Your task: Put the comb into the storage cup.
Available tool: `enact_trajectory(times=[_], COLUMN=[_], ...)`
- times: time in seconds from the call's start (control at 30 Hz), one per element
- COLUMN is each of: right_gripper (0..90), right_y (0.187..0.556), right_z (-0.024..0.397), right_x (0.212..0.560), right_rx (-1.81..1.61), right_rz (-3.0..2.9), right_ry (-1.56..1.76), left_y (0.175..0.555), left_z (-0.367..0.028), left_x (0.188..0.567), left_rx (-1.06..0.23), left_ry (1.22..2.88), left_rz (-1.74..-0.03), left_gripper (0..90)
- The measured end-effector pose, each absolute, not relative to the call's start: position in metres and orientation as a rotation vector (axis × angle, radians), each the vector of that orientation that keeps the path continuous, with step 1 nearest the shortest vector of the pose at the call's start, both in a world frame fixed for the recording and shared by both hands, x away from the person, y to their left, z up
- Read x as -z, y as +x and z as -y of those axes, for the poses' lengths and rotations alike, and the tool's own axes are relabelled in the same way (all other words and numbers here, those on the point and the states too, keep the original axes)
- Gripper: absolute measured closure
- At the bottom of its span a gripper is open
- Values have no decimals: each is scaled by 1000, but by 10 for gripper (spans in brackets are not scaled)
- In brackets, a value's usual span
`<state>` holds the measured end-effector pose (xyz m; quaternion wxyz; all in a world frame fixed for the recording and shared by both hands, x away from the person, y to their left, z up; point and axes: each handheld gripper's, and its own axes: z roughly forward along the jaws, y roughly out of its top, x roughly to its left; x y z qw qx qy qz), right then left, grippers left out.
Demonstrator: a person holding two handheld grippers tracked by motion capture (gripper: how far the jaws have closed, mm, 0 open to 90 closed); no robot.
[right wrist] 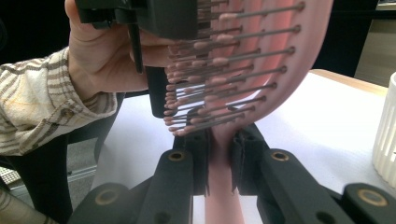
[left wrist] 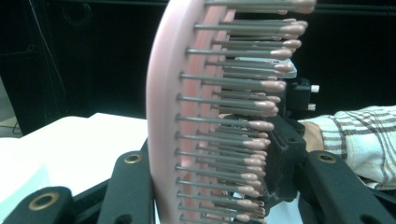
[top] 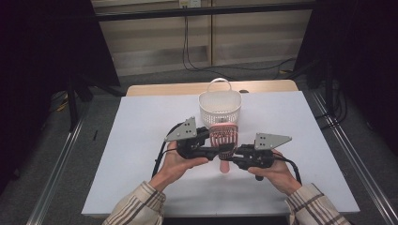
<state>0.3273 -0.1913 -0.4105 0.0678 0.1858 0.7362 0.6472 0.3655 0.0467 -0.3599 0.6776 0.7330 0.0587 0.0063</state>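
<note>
Right now my right gripper (right wrist: 218, 154) is clamped on the pink hairbrush (top: 224, 140) at the neck of its handle, holding it above the table (top: 141, 140). My left gripper (left wrist: 210, 186) straddles the bristled head, its jaws not yet pressing on it. The brush's long axis points toward the white basket (top: 219, 110) just beyond.

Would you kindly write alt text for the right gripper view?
A pink hairbrush stands upright, its handle clamped between the right tongs. Its bristles point left toward a hand in a plaid sleeve; a white basket sits at right.
</note>
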Motion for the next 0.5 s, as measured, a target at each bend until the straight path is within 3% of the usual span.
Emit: enact_trajectory(times=[0.5], right_gripper=[750], right_y=[328], right_z=[190], right_x=[411], right_rx=[-1948], right_rz=[-2197], right_ry=[589], left_y=[364], left_z=[-47], left_x=[358], left_rx=[-8], left_ry=[1632], left_rz=[-166], left_gripper=[624])
